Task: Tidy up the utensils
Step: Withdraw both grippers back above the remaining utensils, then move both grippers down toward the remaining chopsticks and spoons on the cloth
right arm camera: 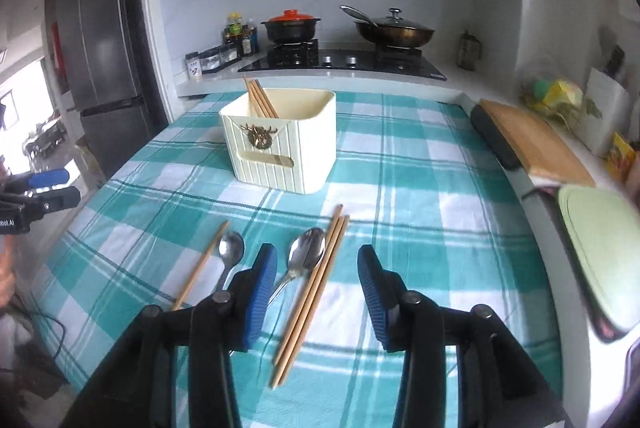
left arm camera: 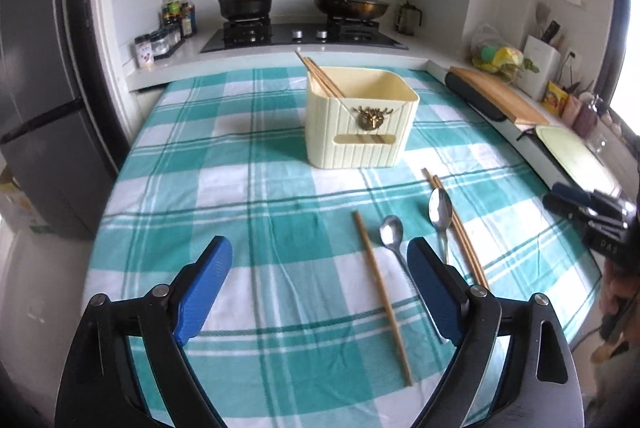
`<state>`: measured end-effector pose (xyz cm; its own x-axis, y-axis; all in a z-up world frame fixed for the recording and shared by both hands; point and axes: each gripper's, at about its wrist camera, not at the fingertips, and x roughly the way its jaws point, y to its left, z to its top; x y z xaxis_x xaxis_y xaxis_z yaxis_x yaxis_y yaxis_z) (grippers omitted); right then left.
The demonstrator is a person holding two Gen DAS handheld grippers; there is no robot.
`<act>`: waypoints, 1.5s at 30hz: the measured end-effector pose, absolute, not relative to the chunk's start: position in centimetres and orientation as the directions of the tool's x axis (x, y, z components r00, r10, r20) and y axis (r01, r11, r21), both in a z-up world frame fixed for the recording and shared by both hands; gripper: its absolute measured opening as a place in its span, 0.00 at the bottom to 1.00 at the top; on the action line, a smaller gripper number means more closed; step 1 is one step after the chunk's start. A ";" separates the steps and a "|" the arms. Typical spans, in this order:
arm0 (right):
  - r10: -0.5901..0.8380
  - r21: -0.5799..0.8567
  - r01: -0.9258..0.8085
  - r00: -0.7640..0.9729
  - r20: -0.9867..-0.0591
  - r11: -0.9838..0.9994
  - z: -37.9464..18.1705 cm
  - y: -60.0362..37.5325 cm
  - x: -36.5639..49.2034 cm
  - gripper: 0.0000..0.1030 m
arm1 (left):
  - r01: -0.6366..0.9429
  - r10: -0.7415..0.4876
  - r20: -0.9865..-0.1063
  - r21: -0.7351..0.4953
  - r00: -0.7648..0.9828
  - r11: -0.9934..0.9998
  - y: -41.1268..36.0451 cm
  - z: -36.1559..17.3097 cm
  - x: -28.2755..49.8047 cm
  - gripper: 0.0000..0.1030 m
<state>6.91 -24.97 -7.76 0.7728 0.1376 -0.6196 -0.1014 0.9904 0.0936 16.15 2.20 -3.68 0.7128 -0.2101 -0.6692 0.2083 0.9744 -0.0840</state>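
Left wrist view: the left gripper (left arm camera: 320, 260) hangs over the checked cloth (left arm camera: 256, 187), jaws wide apart and empty. The cream holder (left arm camera: 360, 123) stands far centre with chopsticks (left arm camera: 320, 75) leaning out of its left corner. Nearer, right of centre, lie a single chopstick (left arm camera: 382, 296), a spoon (left arm camera: 394, 238), a second spoon (left arm camera: 440, 211) and a chopstick pair (left arm camera: 460, 232). The first spoon's handle passes behind the right finger; the single chopstick lies between the fingers. The right gripper (left arm camera: 580, 203) shows at the right edge. Stove (left arm camera: 304, 35), pots and a cutting board (left arm camera: 496, 91) lie beyond the cloth.

Right wrist view: the right gripper (right arm camera: 316, 256) is open and empty, directly over the chopstick pair (right arm camera: 312, 296), the second spoon (right arm camera: 306, 254) just inside its left finger. The single chopstick (right arm camera: 200, 264) and first spoon (right arm camera: 231, 248) lie left, outside the fingers. The holder (right arm camera: 280, 143) stands far, unobstructed. Only here a fridge (right arm camera: 104, 47) shows; the left gripper (right arm camera: 40, 187) sits at the left edge, state unclear from here.
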 end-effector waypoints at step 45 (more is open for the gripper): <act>0.118 0.103 -0.069 0.787 -0.606 0.992 -12.4 -22.0 0.7 0.44 | 0.150 -0.216 -0.722 -0.155 0.657 0.976 0.1 -8.8 11.3 0.88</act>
